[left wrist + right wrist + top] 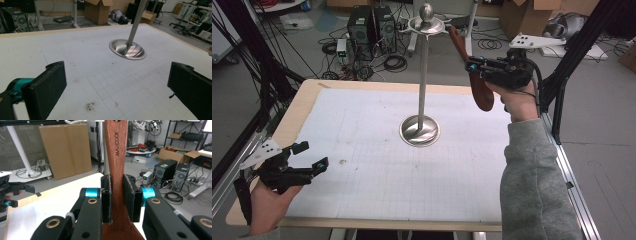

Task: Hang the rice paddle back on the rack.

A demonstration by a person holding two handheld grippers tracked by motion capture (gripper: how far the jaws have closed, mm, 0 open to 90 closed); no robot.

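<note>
Wooden spatula (477, 80): reddish-brown, flat-bladed, pinched at its neck by right gripper (474, 67), raised beside polished steel stand (421, 90) with dished round base. Left gripper (312, 156): jaws spread, above gridded white mat (377, 170).

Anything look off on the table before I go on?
Nothing askew. The metal stand is upright; the wooden spatula sits firmly in the right gripper. A few small dark smudges mark the mat near the open left gripper.

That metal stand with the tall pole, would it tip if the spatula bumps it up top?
Probably somewhat tippy: the metal stand has a tall thin pole over a modest round base. A bump near its top ring gets the most leverage. The wooden spatula looks rigid, so it likely wouldn't absorb contact.
</note>
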